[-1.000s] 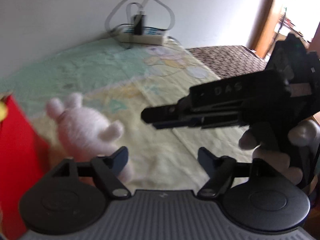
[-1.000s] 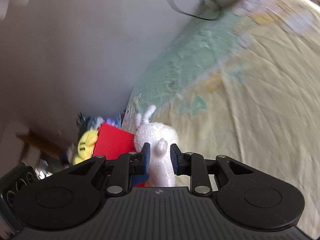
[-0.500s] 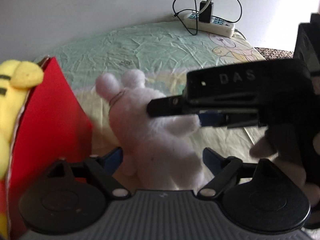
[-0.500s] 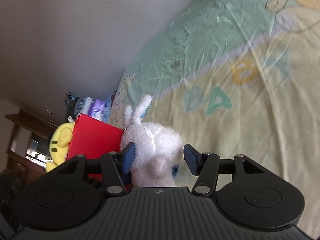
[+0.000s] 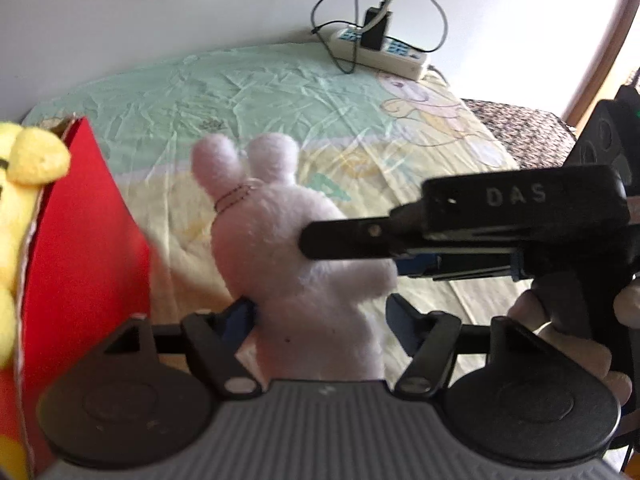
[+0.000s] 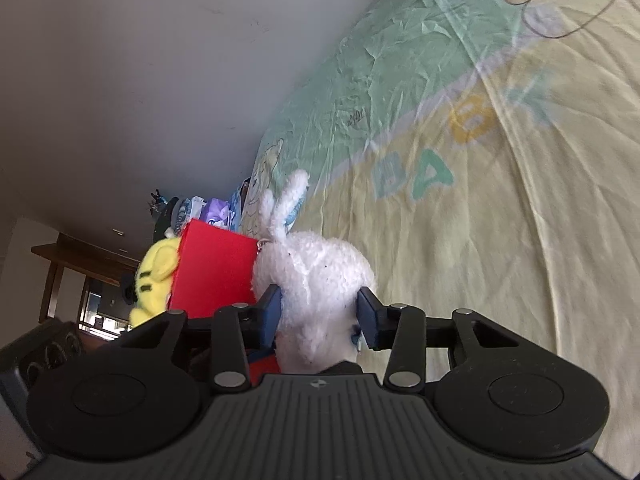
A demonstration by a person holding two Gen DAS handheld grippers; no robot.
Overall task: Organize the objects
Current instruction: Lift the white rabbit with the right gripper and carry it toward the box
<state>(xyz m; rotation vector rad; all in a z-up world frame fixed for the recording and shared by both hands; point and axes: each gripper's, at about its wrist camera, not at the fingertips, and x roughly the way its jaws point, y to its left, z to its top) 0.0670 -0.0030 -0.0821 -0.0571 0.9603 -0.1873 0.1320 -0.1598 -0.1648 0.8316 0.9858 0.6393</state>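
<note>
— Both grippers have closed in on the rabbit (image 5: 296, 248) since a second ago; it fills the middle now.

— Left to right?

— Yellow toy (image 5: 20, 184) in the red box (image 5: 86, 240), then the white rabbit standing on the bedsheet (image 5: 280, 92) just beside it.

— Jaws?

— Left gripper (image 5: 320, 316) is closing, rabbit between its fingers; contact unclear. Right gripper (image 6: 318, 314) is closing too, both pads against the rabbit's sides.

— Far right?

— A power strip (image 5: 384, 50) by the wall.
</note>
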